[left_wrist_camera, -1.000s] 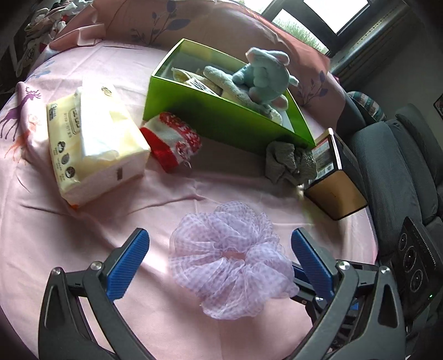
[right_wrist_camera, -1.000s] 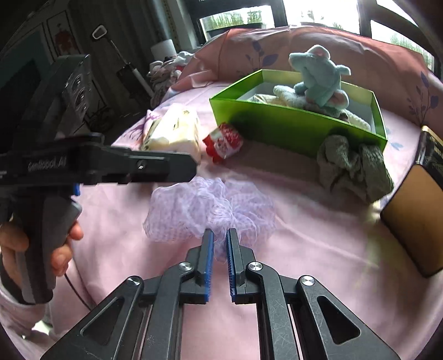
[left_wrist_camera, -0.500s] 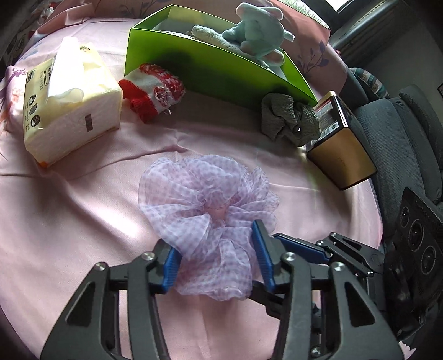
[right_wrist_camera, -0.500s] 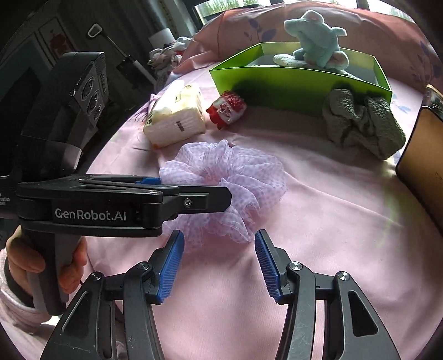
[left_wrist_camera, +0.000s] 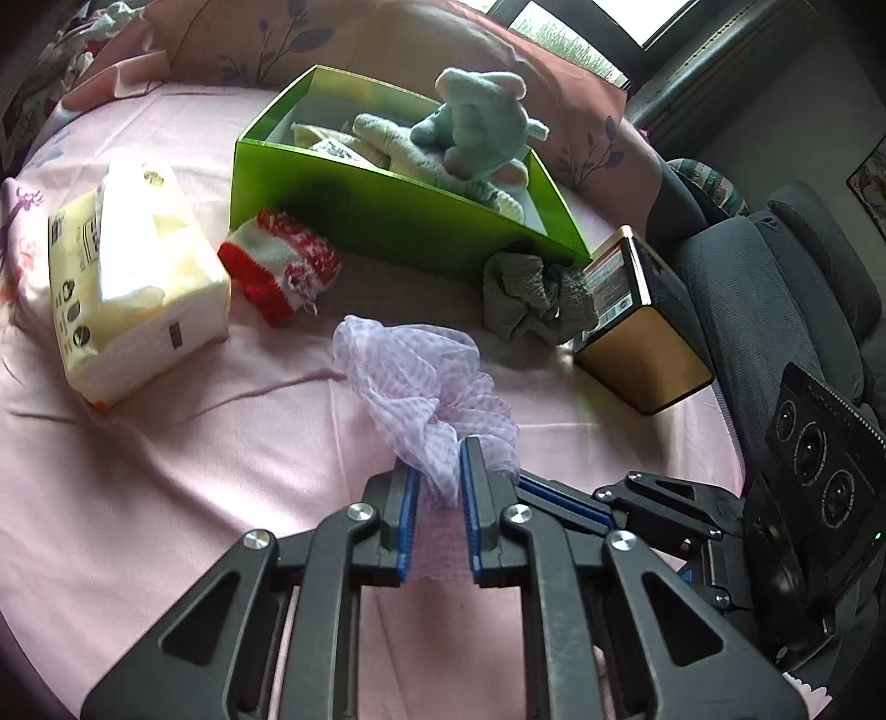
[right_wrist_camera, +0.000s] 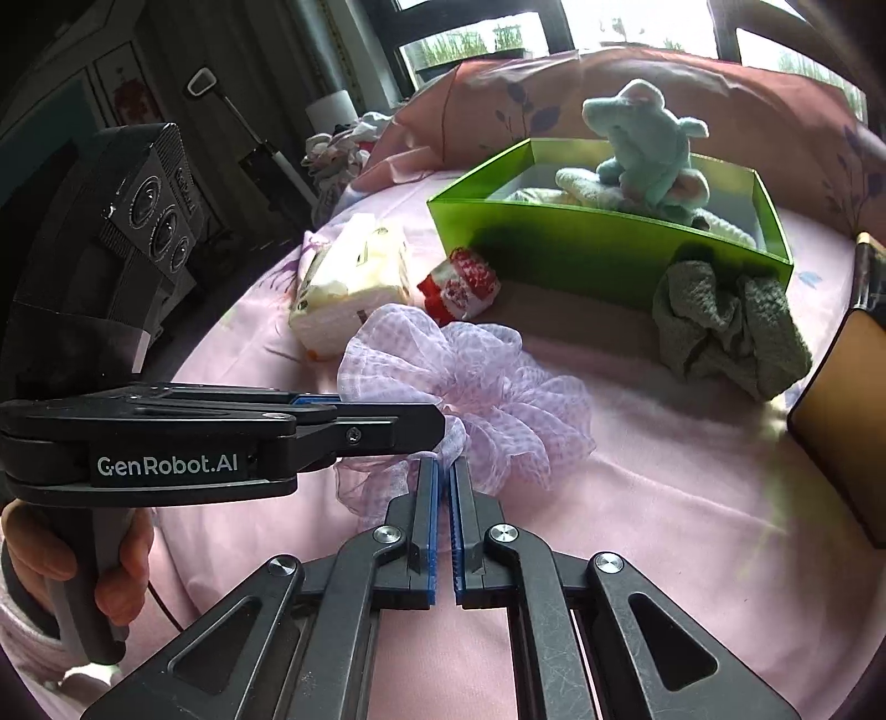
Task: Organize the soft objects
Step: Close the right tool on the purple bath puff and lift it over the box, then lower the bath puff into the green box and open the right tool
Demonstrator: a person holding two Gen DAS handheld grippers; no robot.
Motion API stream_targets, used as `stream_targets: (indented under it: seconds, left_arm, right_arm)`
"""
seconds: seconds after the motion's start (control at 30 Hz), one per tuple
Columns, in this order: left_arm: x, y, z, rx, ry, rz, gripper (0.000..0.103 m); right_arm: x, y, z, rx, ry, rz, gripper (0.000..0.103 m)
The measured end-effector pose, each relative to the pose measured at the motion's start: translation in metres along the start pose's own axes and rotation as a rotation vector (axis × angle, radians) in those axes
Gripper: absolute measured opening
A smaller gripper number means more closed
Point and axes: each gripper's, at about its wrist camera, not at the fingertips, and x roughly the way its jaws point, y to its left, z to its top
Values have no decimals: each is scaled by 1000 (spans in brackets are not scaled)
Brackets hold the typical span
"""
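A lilac gauze scrunchie point(left_wrist_camera: 421, 382) point(right_wrist_camera: 498, 387) lies bunched on the pink bedsheet point(left_wrist_camera: 166, 471). My left gripper point(left_wrist_camera: 437, 459) has its jaws closing, and the blue pads press on the scrunchie's near fold. My right gripper point(right_wrist_camera: 444, 468) is shut, its tips buried in the scrunchie's near edge with thin fabric pinched between them. Beyond stands a green box point(left_wrist_camera: 387, 221) point(right_wrist_camera: 581, 249) holding a blue plush elephant point(left_wrist_camera: 476, 122) point(right_wrist_camera: 642, 133) and pale knitted items. A grey cloth point(left_wrist_camera: 531, 299) point(right_wrist_camera: 720, 327) and a red-and-white sock point(left_wrist_camera: 277, 266) point(right_wrist_camera: 459, 282) lie in front of the box.
A tissue pack point(left_wrist_camera: 127, 277) point(right_wrist_camera: 349, 282) lies at the left. A gold tin point(left_wrist_camera: 642, 343) point(right_wrist_camera: 841, 415) stands at the bed's right edge beside a grey armchair point(left_wrist_camera: 775, 288). A person's hand point(right_wrist_camera: 111, 576) grips the left handle. Pillows point(left_wrist_camera: 332, 39) line the back.
The left jaws went from wide open to pinching the scrunchie. The right jaws opened, then shut on its near edge. The scrunchie is bunched narrower than before.
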Motion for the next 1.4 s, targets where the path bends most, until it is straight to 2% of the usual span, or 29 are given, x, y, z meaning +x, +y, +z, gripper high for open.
stream_targets:
  seconds: [0.13, 0.27, 0.4, 0.57, 0.67, 0.7, 0.77, 0.83, 0.9, 0.97, 1.0, 1.17, 1.23, 1.27, 1.3, 1.37, 1.4]
  left_arm:
    - [-6, -12, 34, 44, -45, -6, 12]
    - [-8, -22, 72, 88, -101, 22, 11]
    - [-3, -17, 113, 86, -146, 44, 10]
    - [14, 6, 163, 35, -153, 71, 10]
    - [33, 24, 183, 0, -124, 99, 10]
    - [41, 30, 188, -7, -109, 110, 15]
    - [56, 38, 193, -19, -83, 152, 15]
    - [69, 45, 195, -26, -57, 188, 24]
    - [78, 50, 196, -40, -40, 230, 59]
    - [78, 54, 197, -57, -52, 251, 75]
    - [77, 55, 197, -64, -54, 245, 79]
    - [58, 42, 197, -52, -64, 196, 85]
    - [46, 34, 194, -43, -76, 173, 86]
    - [41, 30, 192, -42, -80, 169, 90]
    - [35, 26, 191, -41, -87, 165, 102]
    - [25, 20, 186, -34, -106, 165, 102]
    - [22, 19, 185, -32, -114, 177, 102]
  right_arm:
    - [-13, -6, 33, -17, -79, -30, 5]
    - [-14, -7, 71, -51, -146, -67, 5]
    - [-7, -16, 111, -63, -193, -85, 5]
    - [28, -36, 153, -44, -183, -102, 5]
    - [56, -50, 165, -29, -142, -121, 5]
    - [65, -54, 167, -24, -125, -126, 5]
    - [78, -61, 170, -12, -98, -135, 5]
    - [89, -68, 172, 1, -68, -142, 5]
    - [97, -72, 174, 15, -46, -145, 5]
    - [99, -75, 173, 18, -24, -169, 9]
    - [99, -76, 171, 21, -16, -179, 13]
    - [74, -79, 162, 37, -41, -192, 46]
    - [58, -78, 154, 52, -59, -188, 52]
    - [51, -77, 151, 57, -66, -183, 55]
    - [44, -77, 148, 60, -74, -179, 57]
    - [30, -76, 140, 59, -87, -192, 65]
    - [25, -75, 137, 63, -93, -211, 66]
